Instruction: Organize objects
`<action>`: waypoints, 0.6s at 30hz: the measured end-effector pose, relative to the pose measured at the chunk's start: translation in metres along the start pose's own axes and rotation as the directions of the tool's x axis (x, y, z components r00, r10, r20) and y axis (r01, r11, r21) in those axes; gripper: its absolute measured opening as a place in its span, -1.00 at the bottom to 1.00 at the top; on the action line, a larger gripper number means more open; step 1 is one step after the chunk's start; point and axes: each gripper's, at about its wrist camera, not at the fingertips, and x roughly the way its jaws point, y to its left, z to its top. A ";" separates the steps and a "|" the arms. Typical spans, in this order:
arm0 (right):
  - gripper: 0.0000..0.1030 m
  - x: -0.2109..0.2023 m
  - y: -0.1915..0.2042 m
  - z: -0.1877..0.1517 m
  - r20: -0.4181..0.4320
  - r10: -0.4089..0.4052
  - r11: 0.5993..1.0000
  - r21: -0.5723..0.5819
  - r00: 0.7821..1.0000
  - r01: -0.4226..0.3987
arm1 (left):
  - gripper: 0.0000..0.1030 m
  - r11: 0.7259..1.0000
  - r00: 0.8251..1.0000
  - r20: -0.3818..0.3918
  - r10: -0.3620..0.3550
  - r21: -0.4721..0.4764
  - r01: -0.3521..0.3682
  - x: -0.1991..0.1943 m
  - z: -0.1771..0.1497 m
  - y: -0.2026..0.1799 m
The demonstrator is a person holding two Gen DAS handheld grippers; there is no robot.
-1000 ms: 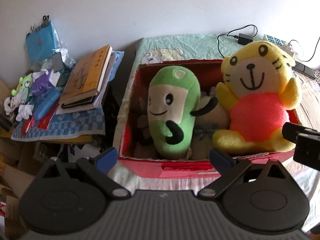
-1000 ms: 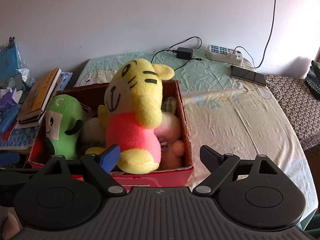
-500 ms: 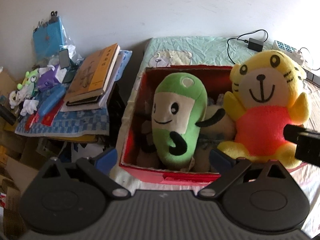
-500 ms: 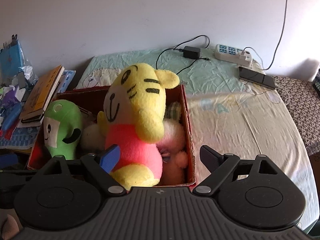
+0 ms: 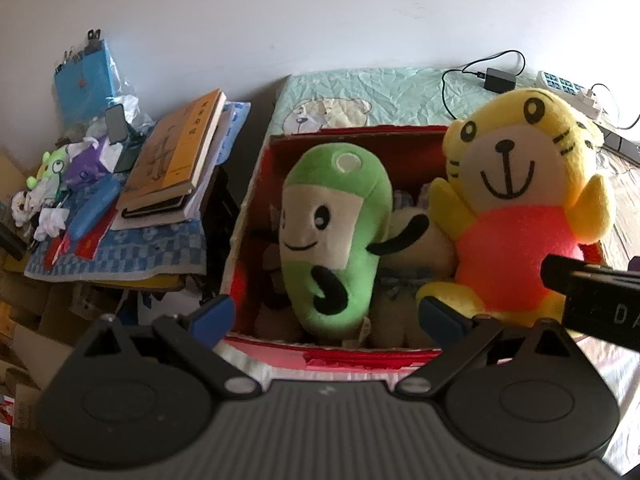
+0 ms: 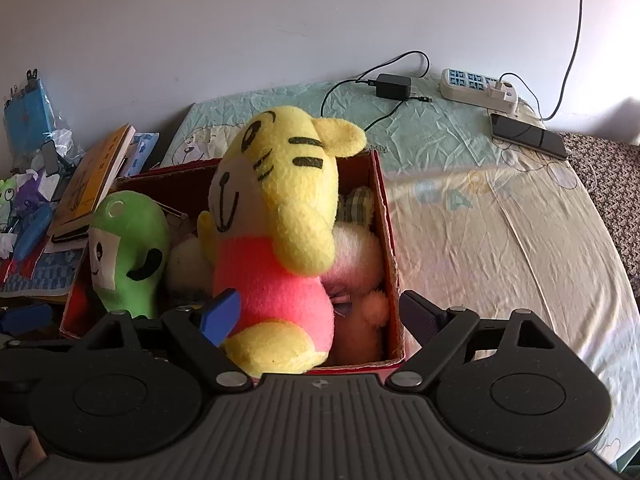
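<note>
1. Claws first: our left claw [image 5: 326,316] is spread wide and holds nothing, its blue-tipped fingers [image 5: 212,316] framing the near wall of the red box [image 5: 352,354]. Our right claw [image 6: 320,316] is likewise released, with the yellow tiger plush [image 6: 280,240] sitting between its fingers at 12 o'clock, untouched as far as we can tell.
2. Toys sit inside the box on the bed [image 6: 500,240]. In the left wrist view the green plush [image 5: 336,240] stands at 12 o'clock and the tiger at 2 o'clock, leaning against the box's right wall. Paler plush toys lie buried beneath them; we cannot tell how many.
3. Handling, as we judge it: these toys are light, soft and squashy, not fragile, and not slippery thanks to the pile. They will sag and deform, so a pinch on a thin ear or arm would let the body swing.
4. We would take the tiger across its pink belly or under the head, and the green plush around its middle.
5. Further out, at 10 o'clock, a cluttered table [image 5: 120,264] carries stacked books [image 5: 176,160]; at 1 o'clock a power strip [image 6: 476,88], charger [image 6: 394,86] and phone [image 6: 528,140] lie on the bed, well apart from the box.
</note>
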 end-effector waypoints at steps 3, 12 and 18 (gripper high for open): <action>0.71 0.000 0.000 -0.001 0.001 -0.006 1.000 0.007 1.000 0.006 | 0.92 1.000 1.000 -0.002 -0.004 0.004 0.004 0.002 -0.001 -0.001; 0.71 0.001 0.002 -0.005 0.003 -0.011 1.000 0.013 1.000 0.011 | 0.92 1.000 1.000 0.000 -0.003 0.008 0.003 0.004 -0.004 0.002; 0.70 0.002 0.003 -0.007 0.000 -0.015 1.000 0.019 1.000 0.015 | 0.92 1.000 1.000 0.001 -0.011 0.007 0.011 0.007 -0.006 0.007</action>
